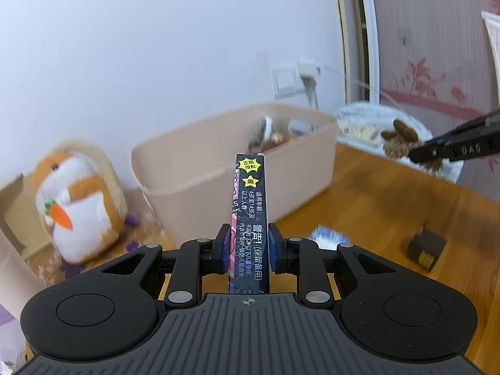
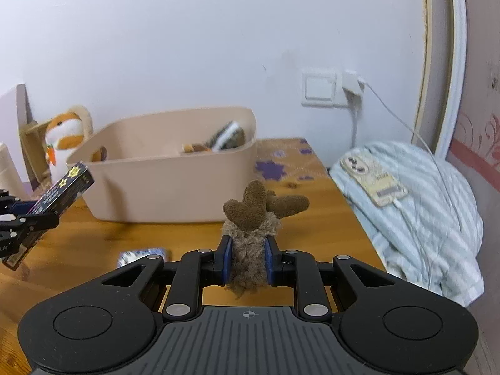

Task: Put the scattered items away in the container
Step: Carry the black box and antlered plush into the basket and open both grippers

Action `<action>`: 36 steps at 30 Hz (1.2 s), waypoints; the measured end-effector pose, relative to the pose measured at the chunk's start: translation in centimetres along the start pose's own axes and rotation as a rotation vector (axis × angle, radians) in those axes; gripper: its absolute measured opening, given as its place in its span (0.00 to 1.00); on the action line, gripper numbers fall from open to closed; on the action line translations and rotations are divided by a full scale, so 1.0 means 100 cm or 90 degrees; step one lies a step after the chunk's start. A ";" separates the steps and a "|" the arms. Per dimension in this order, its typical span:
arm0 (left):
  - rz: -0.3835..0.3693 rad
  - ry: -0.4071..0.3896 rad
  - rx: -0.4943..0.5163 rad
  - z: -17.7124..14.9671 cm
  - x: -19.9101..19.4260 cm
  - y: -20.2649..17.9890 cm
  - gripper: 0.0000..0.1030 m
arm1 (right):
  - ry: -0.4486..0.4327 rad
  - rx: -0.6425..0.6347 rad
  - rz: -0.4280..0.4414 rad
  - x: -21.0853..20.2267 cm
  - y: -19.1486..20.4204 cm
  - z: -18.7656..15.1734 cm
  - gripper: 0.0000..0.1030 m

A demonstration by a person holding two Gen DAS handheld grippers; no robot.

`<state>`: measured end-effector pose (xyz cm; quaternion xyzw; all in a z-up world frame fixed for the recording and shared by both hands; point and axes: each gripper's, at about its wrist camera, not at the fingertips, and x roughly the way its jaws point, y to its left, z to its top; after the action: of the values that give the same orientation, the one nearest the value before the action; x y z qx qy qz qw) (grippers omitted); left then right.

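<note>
My left gripper (image 1: 248, 247) is shut on a slim dark card box (image 1: 250, 206) with yellow star stickers, held up on edge above the table. The same box (image 2: 64, 187) shows at the left of the right wrist view. My right gripper (image 2: 248, 261) is shut on a brown plush reindeer toy (image 2: 253, 218), antlers pointing away. That toy (image 1: 403, 143) also appears at the right of the left wrist view. Ahead of both stands the beige plastic container (image 1: 200, 168) (image 2: 162, 187), holding a few small items. A small blue-white packet (image 2: 140, 254) and a dark little box (image 1: 426, 250) lie on the wooden table.
A hamster plush with a carrot (image 1: 78, 200) stands left of the container beside a cardboard box (image 1: 12, 212). A striped blue cloth (image 2: 415, 212) with a phone on a charging cable lies off the table's right edge. Wall switch and plug (image 2: 328, 90) sit behind.
</note>
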<state>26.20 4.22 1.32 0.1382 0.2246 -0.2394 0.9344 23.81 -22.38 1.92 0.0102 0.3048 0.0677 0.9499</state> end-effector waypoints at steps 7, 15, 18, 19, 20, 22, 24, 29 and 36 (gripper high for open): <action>0.029 -0.068 -0.032 0.034 -0.011 0.001 0.23 | -0.034 -0.018 0.014 -0.005 0.012 0.023 0.19; 0.073 -0.103 -0.079 0.061 -0.005 0.013 0.23 | -0.088 -0.050 0.020 -0.001 0.032 0.058 0.19; 0.077 -0.107 -0.092 0.067 0.002 0.016 0.23 | -0.111 -0.069 0.023 0.001 0.042 0.074 0.19; 0.080 -0.107 -0.094 0.068 0.005 0.016 0.23 | -0.118 -0.077 0.024 0.002 0.046 0.079 0.19; 0.083 -0.107 -0.099 0.071 0.009 0.018 0.23 | -0.125 -0.083 0.025 0.004 0.049 0.084 0.19; 0.085 -0.107 -0.116 0.076 0.017 0.022 0.23 | -0.136 -0.092 0.028 0.008 0.056 0.093 0.19; 0.090 -0.103 -0.132 0.079 0.025 0.027 0.23 | -0.141 -0.099 0.028 0.017 0.062 0.101 0.20; 0.110 -0.057 -0.201 0.089 0.058 0.042 0.23 | -0.128 -0.109 0.028 0.046 0.074 0.109 0.20; 0.128 0.043 -0.280 0.087 0.113 0.061 0.23 | -0.061 -0.082 0.037 0.099 0.077 0.114 0.20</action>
<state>41.26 1.89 4.25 -0.0390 0.2876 -0.0862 0.9531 37.43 -13.20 5.99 -0.0392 0.2539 0.1144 0.9596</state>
